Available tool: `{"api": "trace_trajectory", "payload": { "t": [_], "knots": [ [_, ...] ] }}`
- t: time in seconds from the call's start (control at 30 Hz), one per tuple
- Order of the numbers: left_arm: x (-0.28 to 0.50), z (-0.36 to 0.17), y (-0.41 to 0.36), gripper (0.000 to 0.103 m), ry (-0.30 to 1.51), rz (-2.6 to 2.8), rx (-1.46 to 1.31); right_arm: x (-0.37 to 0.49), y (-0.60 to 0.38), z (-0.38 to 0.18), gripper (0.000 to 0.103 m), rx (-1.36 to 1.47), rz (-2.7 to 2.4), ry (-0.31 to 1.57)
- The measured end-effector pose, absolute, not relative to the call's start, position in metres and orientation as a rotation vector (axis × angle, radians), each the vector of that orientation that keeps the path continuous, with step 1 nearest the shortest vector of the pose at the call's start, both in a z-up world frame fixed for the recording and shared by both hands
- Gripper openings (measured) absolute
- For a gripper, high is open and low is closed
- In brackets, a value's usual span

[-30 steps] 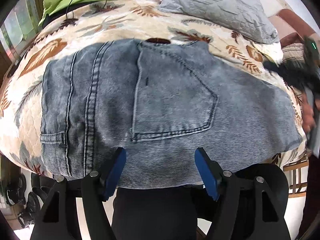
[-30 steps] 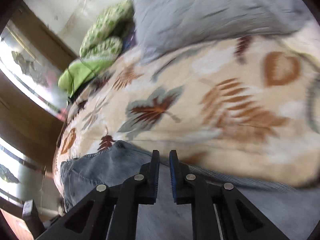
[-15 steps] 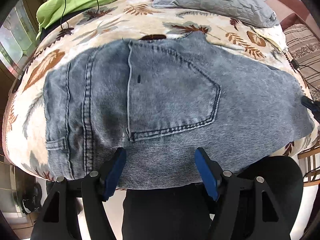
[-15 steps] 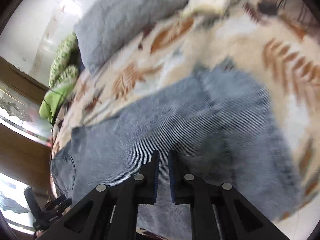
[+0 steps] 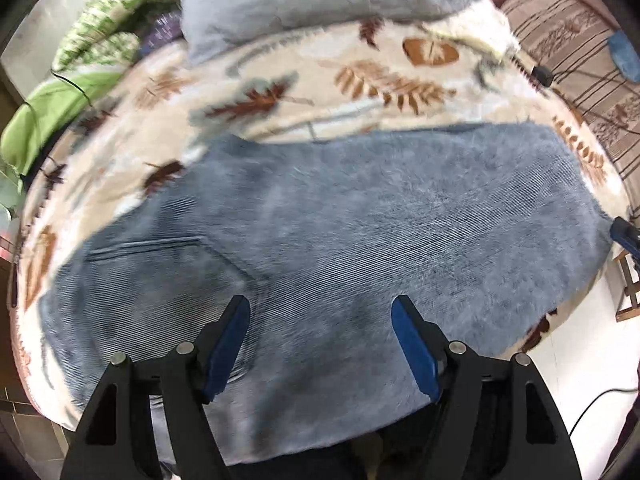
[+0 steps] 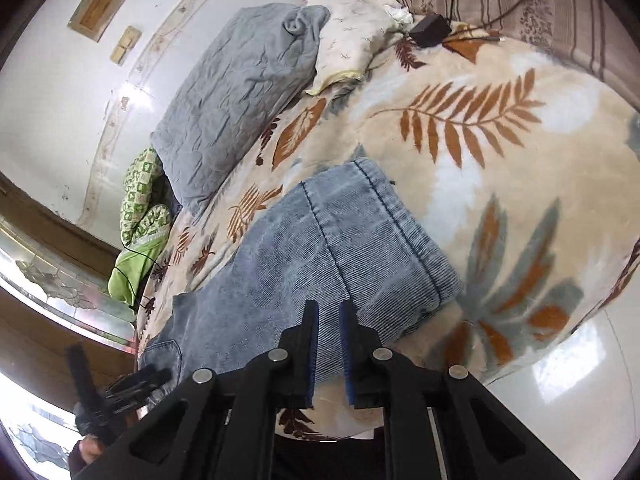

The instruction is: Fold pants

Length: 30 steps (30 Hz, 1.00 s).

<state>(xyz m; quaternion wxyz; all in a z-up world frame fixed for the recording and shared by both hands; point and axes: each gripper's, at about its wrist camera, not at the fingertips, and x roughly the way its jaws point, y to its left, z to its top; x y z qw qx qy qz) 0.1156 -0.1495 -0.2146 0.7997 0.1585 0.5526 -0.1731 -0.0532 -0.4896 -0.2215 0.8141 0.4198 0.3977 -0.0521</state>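
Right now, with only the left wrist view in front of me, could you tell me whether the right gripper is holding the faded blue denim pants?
Observer: No. The right gripper is shut and empty, poised over the faded blue denim pants.
Operator: Which part lies under it?
Observer: The leg end; two dark stitched seams run across it.
Operator: Is that end bunched?
Observer: No, it lies spread on the leaf-patterned beige blanket.

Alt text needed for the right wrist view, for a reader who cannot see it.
Folded blue jeans lie on a leaf-patterned blanket on a bed, seen over the right gripper, whose jaws are shut on nothing. A grey pillow lies beyond, and the left gripper is at lower left.
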Motion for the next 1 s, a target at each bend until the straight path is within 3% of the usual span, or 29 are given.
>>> {"api": "trace_trajectory", "payload": {
  "t": [0.27,0.43,0.6,0.63,0.73,0.83,1.0],
  "knots": [
    [0.129,-0.24,-0.163,0.081,1.231,-0.321,0.397,-0.017,-0.469,-0.262,0.012,0.85,-0.133,0.963],
    [0.122,-0.227,-0.173,0.081,1.239,-0.333,0.414,-0.032,-0.476,-0.253,0.012,0.893,-0.105,0.918],
    [0.106,-0.202,-0.198,0.081,1.178,-0.428,0.399,-0.088,-0.505,-0.238,0.014,1.061,-0.054,0.757],
    [0.104,-0.199,-0.204,0.081,1.172,-0.447,0.394,-0.099,-0.511,-0.237,0.021,1.086,-0.061,0.732],
    [0.098,-0.198,-0.223,0.081,1.157,-0.484,0.411,-0.135,-0.524,-0.243,0.085,1.216,-0.086,0.645],
    [0.098,-0.209,-0.239,0.081,1.168,-0.495,0.432,-0.151,-0.53,-0.254,0.089,1.352,-0.06,0.568],
    [0.107,-0.251,-0.248,0.083,1.246,-0.463,0.465,-0.135,-0.513,-0.263,0.089,1.385,-0.009,0.628]
  ]
}}
